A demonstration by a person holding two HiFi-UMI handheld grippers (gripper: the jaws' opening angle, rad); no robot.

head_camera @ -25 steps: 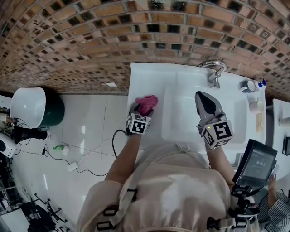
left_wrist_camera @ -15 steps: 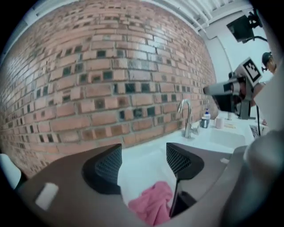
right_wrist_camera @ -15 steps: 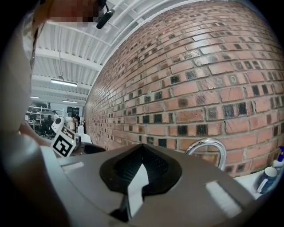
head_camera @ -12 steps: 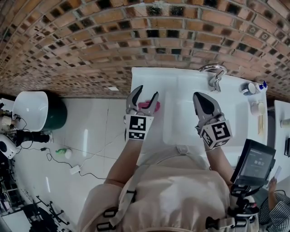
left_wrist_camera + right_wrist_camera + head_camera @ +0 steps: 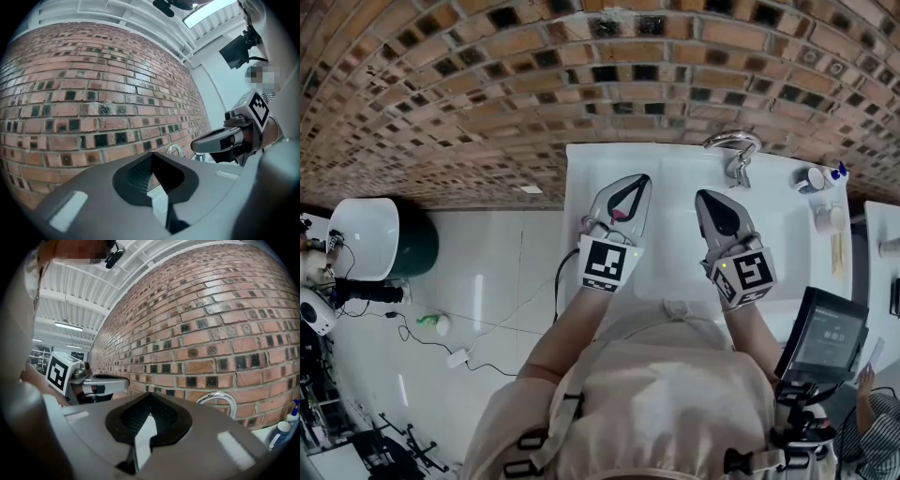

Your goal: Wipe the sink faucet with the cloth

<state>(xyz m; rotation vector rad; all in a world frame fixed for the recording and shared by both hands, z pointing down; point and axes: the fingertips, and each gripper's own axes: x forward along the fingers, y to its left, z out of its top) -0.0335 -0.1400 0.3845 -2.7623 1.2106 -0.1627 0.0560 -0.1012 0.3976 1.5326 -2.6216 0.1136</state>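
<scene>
The chrome faucet (image 5: 736, 150) stands at the back of the white sink (image 5: 675, 169), against the brick wall. My left gripper (image 5: 639, 178) is raised over the sink's left side and pointing level. Its jaws are shut with nothing between them. A bit of the pink cloth (image 5: 620, 214) shows through the gap in its fingers, lying on the counter below. My right gripper (image 5: 703, 195) hovers shut and empty over the basin, in front of the faucet. The left gripper view shows the left gripper (image 5: 152, 157), the faucet (image 5: 175, 150) and the right gripper (image 5: 220, 140). The right gripper view shows the right gripper (image 5: 150, 397), the faucet (image 5: 219, 401) and the left gripper (image 5: 105, 383).
Small bottles and a cup (image 5: 817, 178) stand at the counter's right end, also seen as bottles (image 5: 286, 425). A dark screen device (image 5: 825, 342) sits at the right. A white and green bin (image 5: 370, 234) and cables (image 5: 450, 328) are on the tiled floor at the left.
My left gripper has risen off the pink cloth, moved right toward the basin, opened on the way and shut again. The cloth stays on the counter. The right gripper has kept still.
</scene>
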